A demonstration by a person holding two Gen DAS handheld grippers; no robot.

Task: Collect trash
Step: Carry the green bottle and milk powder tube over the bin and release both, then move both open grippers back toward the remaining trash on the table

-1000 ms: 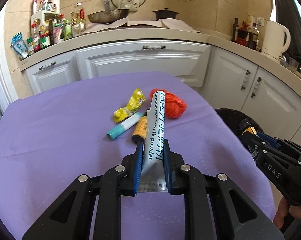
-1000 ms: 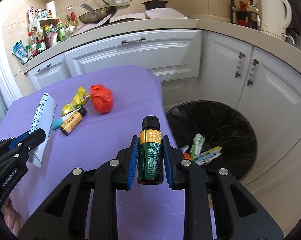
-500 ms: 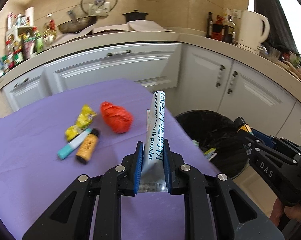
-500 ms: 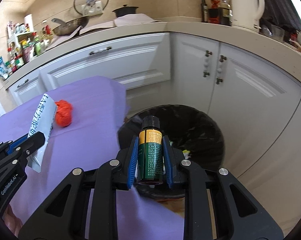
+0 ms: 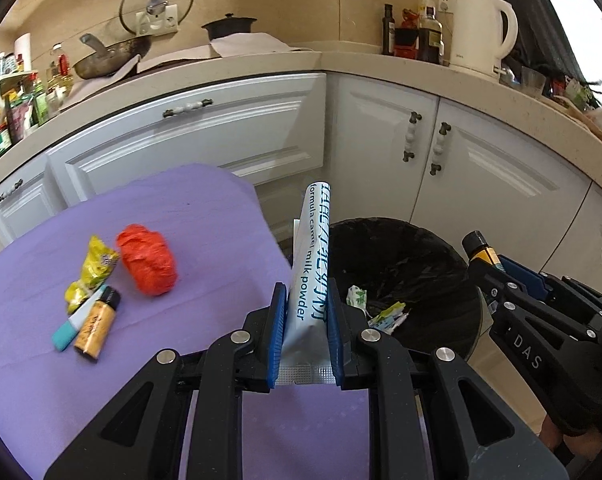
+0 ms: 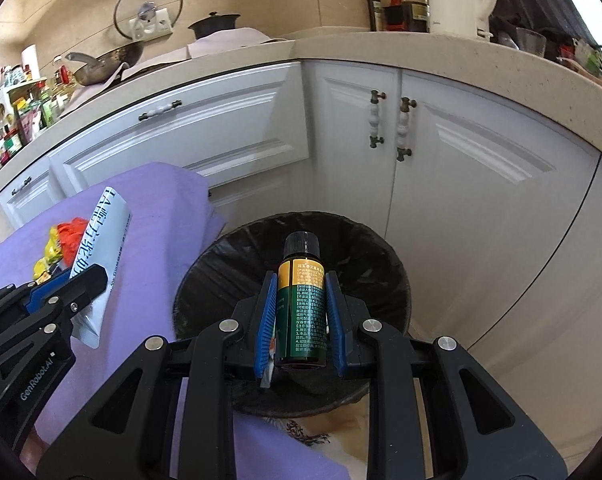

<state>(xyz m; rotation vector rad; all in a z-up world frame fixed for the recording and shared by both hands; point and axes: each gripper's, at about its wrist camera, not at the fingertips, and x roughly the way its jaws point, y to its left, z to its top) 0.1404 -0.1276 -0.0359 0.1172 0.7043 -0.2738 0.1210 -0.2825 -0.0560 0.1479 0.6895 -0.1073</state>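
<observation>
Your left gripper (image 5: 304, 322) pinched tight on a milk powder packet (image 5: 312, 276) above the purple table's (image 5: 205, 216) edge, your right gripper (image 6: 299, 312) squeezing a green bottle (image 6: 301, 304) over the black bin (image 6: 381, 256), red ball (image 5: 148, 265), yellow wrapper (image 5: 91, 274), small orange bottle (image 5: 97, 324) lying on the table, white cupboards (image 6: 461, 168) behind.

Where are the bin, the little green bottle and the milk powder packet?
Bin (image 6: 389, 276): right wrist view, black liner on its far inner wall.
Bottle (image 6: 301, 312): right wrist view, green label.
Packet (image 5: 315, 280): left wrist view, printed middle.
</observation>
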